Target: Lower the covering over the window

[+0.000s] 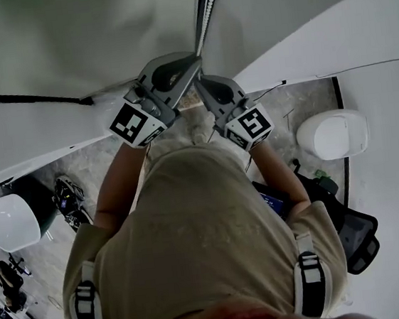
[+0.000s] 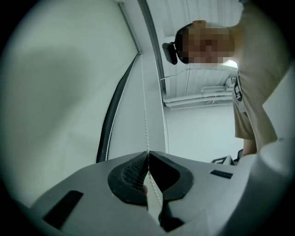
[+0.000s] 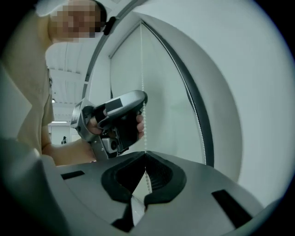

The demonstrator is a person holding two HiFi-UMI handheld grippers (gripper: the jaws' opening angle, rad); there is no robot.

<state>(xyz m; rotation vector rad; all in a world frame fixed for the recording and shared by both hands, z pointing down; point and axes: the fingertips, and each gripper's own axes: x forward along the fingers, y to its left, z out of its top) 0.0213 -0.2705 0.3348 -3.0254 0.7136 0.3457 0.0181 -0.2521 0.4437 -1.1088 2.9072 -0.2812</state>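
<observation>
A white bead chain point(image 1: 208, 0) hangs beside the pale window covering point(image 2: 60, 87), which has a dark frame strip point(image 2: 113, 110) along its edge. In the left gripper view, my left gripper point(image 2: 148, 153) is shut on the chain point(image 2: 145, 115), which runs between the pads and on upward. My right gripper point(image 3: 145, 153) is shut on the same chain point(image 3: 142, 83), just below the left gripper point(image 3: 144, 97). In the head view both grippers are raised in front of me. The left gripper point(image 1: 194, 59) sits just above the right gripper point(image 1: 200, 82).
Far below on the speckled floor are a white rounded stool point(image 1: 333, 135) at the right and another point(image 1: 10, 222) at the left. A black bag point(image 1: 359, 241) lies at the right and dark gear point(image 1: 68, 199) at the left. My torso fills the lower middle.
</observation>
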